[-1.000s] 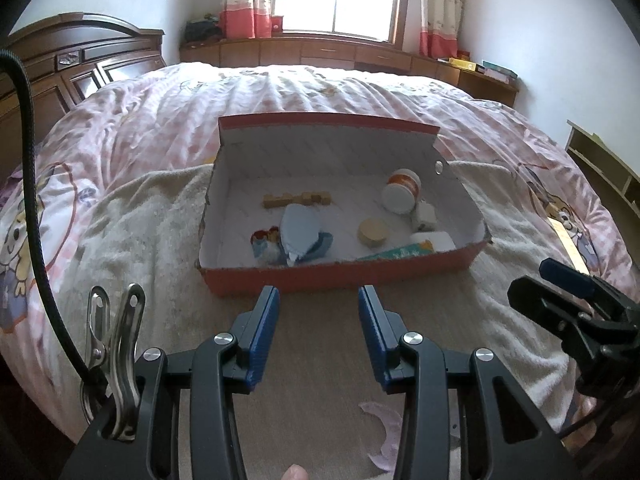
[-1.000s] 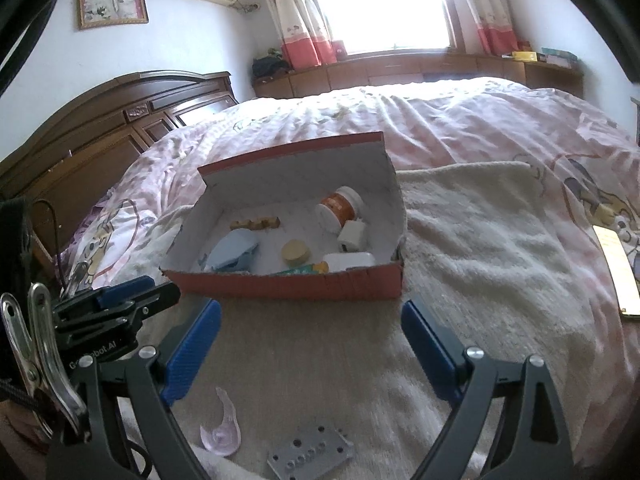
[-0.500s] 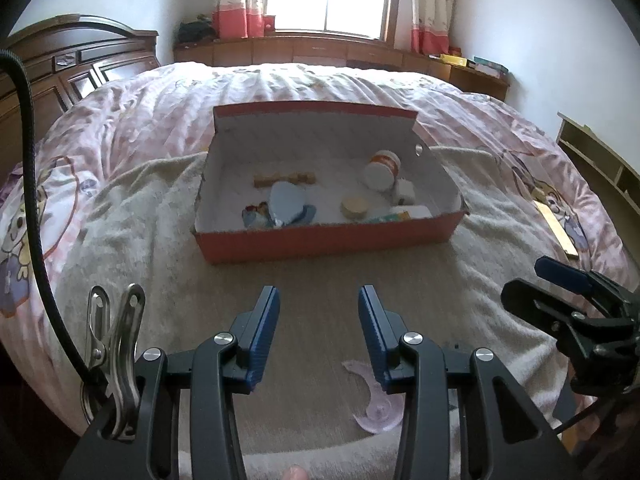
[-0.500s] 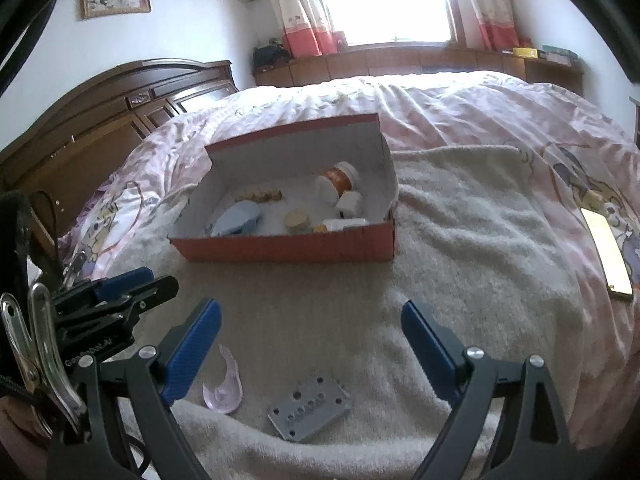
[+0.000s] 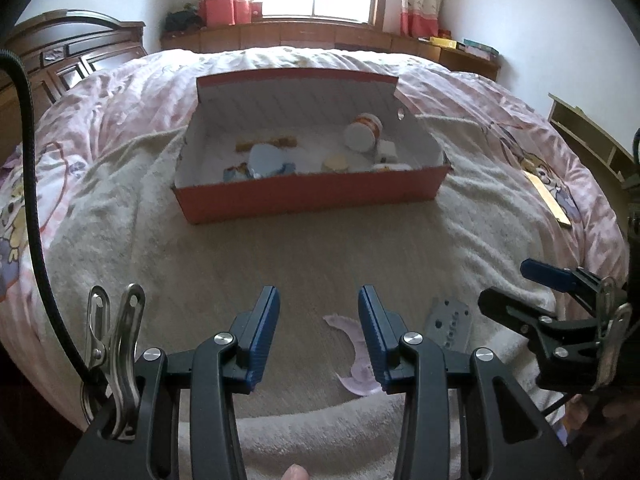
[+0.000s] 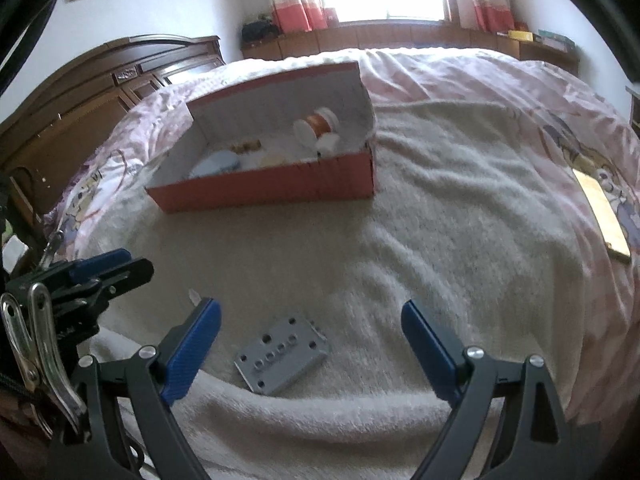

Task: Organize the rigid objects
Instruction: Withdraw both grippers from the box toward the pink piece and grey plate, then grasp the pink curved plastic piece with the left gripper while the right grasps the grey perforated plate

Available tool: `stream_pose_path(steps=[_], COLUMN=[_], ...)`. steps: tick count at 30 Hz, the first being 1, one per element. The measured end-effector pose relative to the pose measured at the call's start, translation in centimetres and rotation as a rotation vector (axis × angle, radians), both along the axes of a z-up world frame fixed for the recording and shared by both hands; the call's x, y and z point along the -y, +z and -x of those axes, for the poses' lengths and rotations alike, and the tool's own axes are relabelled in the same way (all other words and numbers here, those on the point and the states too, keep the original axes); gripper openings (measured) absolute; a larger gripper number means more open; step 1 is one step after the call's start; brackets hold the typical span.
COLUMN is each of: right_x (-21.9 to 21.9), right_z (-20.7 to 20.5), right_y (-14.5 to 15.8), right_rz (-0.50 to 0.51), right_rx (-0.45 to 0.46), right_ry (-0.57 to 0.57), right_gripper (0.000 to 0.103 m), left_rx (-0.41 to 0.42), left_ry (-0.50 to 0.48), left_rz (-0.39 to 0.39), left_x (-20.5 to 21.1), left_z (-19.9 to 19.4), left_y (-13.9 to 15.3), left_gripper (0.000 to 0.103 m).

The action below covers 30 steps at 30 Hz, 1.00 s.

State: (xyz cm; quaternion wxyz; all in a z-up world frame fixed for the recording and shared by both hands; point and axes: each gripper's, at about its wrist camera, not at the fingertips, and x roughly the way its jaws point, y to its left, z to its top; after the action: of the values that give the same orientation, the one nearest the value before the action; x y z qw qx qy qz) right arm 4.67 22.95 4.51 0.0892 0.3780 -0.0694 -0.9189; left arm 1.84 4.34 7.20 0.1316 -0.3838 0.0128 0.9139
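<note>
A red cardboard box (image 5: 312, 196) (image 6: 272, 190) sits on a cream towel on the bed and holds several small items, among them an orange-and-white bottle (image 5: 363, 130) (image 6: 316, 126). Near the towel's front edge lie a pale purple crescent piece (image 5: 356, 356) and a grey metal plate with holes (image 6: 282, 354) (image 5: 448, 326). My left gripper (image 5: 319, 308) is open with nothing between its pads, just left of the crescent. My right gripper (image 6: 310, 322) stands wide open above the grey plate, not touching it. In each view the other gripper shows at the side.
A wooden slat (image 5: 546, 196) (image 6: 600, 210) lies on the pink quilt at the right. A dark wooden headboard (image 6: 100, 92) stands at the left, a low window cabinet (image 5: 320, 38) at the back. Light wooden shelving (image 5: 588, 140) stands beyond the bed's right side.
Both grippers have drawn back from the box and sunk toward the towel's front edge. The crescent and grey plate have come further into view between and beside the fingers. Jaw widths are unchanged.
</note>
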Motion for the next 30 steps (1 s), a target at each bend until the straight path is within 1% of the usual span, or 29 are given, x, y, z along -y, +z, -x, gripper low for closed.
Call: stream_pose_path(steps=[10, 17, 21, 23, 30], right_x=[-0.3, -0.3, -0.3, -0.3, -0.5], right_z=[0.0, 0.0, 0.0, 0.0, 0.1], right_y=[-1.6, -2.3, -2.6, -2.8, -3.1], right_rz=[-0.020, -0.018, -0.017, -0.018, -0.011], right_rx=[0.031, 0.048, 0.055, 0.058, 0.068], right_ry=[-0.003, 0.004, 0.009, 0.009, 0.010], right_gripper=[0.094, 0.094, 0.094, 0.094, 0.094], left_rx=[0.033, 0.059, 0.075, 0.090, 0.143], left_ry=[-0.035, -0.081, -0.124, -0.140, -0.157], left_rz=[0.001, -0.004, 0.008, 0.013, 0.059], left_x=[-0.5, -1.2, -2.1, -2.5, -3.6], left_z=[-0.5, -0.9, -1.1, -1.1, -1.2], left_y=[-1.1, -2.0, -2.5, -2.9, -4.6], left_gripper=[0.042, 0.042, 0.043, 0.049, 0.049])
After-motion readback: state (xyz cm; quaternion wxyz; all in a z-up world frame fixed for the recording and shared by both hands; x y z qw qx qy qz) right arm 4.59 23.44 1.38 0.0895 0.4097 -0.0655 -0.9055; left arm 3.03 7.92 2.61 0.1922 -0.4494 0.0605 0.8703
